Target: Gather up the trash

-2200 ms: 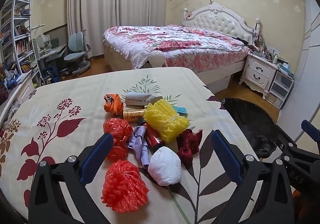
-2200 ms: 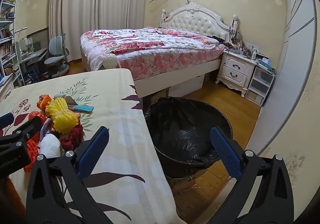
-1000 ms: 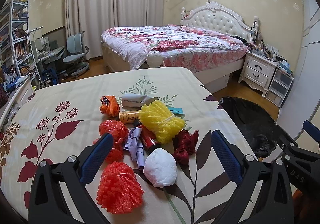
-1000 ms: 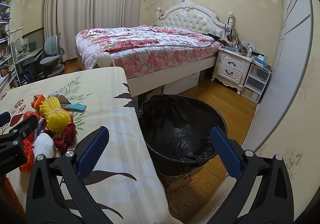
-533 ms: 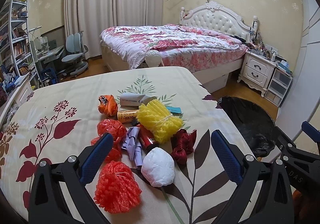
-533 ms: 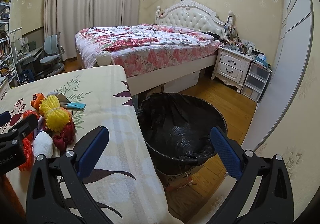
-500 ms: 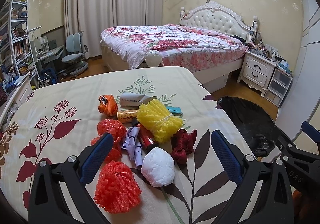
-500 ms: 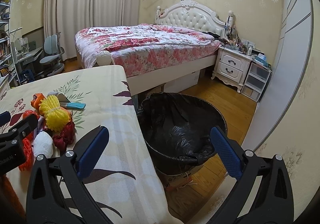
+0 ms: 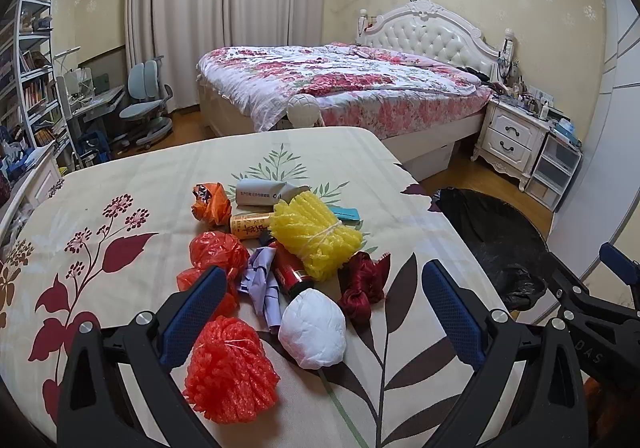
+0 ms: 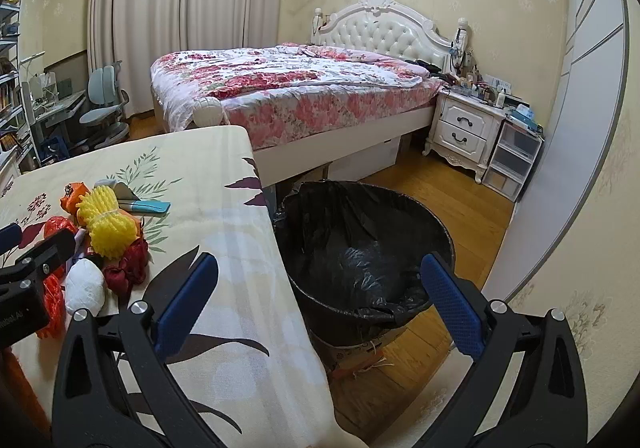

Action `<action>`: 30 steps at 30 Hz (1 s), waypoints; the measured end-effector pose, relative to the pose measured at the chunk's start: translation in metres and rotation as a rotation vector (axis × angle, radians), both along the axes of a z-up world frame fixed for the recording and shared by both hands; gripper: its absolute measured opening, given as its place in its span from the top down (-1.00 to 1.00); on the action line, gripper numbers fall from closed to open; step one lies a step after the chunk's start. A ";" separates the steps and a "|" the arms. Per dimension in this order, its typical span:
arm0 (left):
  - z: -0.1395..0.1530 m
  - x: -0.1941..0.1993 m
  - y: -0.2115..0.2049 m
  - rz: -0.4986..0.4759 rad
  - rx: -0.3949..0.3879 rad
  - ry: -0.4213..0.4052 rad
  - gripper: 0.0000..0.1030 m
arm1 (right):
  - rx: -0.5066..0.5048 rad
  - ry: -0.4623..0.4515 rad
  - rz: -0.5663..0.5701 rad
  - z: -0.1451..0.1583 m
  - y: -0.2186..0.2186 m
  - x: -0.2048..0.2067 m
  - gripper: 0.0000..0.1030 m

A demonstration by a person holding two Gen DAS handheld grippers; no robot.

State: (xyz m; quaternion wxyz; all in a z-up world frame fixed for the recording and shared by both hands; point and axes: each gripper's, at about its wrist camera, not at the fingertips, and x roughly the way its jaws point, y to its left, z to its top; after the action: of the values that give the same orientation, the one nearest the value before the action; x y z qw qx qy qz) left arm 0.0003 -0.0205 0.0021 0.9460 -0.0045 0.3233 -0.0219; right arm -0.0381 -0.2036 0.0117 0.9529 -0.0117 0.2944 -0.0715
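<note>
Red foam netting [image 9: 230, 368] now sits closer under my wide-open, empty left tongs [image 9: 320, 318] than a second ago; the right tongs [image 10: 316, 302] hang equally open over the bin [image 10: 400, 204]. Nothing is collected yet: the trash pile lies on the bench [image 9: 140, 184] left of the bin.

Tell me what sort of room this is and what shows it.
A home bedroom, most likely. A made bed with a tufted white headboard stands by the far wall, a white nightstand beside it, and a desk chair sits near bookshelves on the left.
</note>
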 end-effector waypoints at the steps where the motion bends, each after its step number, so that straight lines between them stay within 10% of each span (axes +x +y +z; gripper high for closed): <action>1: 0.000 0.000 0.001 0.001 -0.002 0.002 -0.89 | -0.002 0.002 0.001 0.000 0.000 -0.001 -0.92; 16: 0.006 -0.007 0.029 0.010 0.012 -0.010 -0.81 | 0.017 0.020 0.036 0.001 0.013 0.002 -0.92; 30: -0.005 -0.020 0.073 0.072 0.060 0.035 -0.60 | 0.044 0.080 0.120 -0.007 0.039 0.007 -0.43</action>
State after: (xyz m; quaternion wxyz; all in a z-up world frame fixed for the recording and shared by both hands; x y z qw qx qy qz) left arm -0.0195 0.0524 -0.0031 0.9402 0.0118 0.3398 0.0219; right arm -0.0308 -0.1645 0.0048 0.9430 -0.0112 0.3324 -0.0073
